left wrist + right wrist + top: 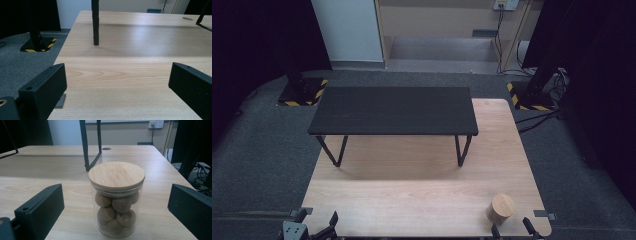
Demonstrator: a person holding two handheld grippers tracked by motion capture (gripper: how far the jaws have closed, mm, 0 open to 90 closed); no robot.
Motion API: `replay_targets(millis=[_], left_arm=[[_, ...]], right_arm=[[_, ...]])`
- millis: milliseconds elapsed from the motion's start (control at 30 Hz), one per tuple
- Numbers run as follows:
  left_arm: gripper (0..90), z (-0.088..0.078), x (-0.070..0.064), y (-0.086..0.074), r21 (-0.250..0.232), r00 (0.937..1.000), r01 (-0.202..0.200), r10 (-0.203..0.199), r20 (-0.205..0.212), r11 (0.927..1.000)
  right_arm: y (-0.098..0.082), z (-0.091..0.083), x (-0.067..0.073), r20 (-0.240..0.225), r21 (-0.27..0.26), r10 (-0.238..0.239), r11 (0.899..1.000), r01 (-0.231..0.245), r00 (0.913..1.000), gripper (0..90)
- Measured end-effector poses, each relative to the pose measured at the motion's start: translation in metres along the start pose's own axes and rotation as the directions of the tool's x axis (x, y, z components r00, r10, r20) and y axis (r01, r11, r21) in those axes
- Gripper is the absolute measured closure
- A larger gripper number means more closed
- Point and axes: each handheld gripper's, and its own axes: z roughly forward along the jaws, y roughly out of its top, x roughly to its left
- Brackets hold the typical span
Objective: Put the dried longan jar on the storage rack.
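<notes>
A lab or test room is suggested: a wooden table (422,195) is set on grey carpet (257,165), flanked by stands on hazard-striped base plates (302,95) (yellow and black), with dark curtains (257,35), cables (539,117) and a wall socket (505,4).

We see a table (412,200) in the middle of the high view, with a low bench (393,110) standing on its upper half, its legs resting on the tabletop. A jar (500,209) stands upright on the table at the lower right of the frame, near the bottom edge and well apart from the bench. The left gripper (314,220) sits at the bottom left edge, just at the table's lower left corner; the right gripper (512,229) sits at the bottom right, just below the jar. In the right gripper view the jar (116,200) stands between the wide-apart jaws, touching neither, with a lid (116,175) on top, nuts (115,211) inside, and a bench leg (85,145) behind it.
</notes>
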Motion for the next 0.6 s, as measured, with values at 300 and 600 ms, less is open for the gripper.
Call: replay_targets(millis=[300,600], left_arm=[[0.5,0.0001,0.0005,0.0000,0.005,1.0000,0.001,-0.001,0.004,1.0000],[0.5,0.0004,0.0007,0.0004,0.008,1.0000,-0.001,0.001,0.007,1.0000]], right_arm=[[-0.0023,-0.0028,0.0017,0.000,-0.004,0.000,1.000,0.000,1.0000,0.8],[-0.0048,-0.0039,0.0025,0.003,-0.001,-0.001,1.000,0.001,1.0000,0.8]])
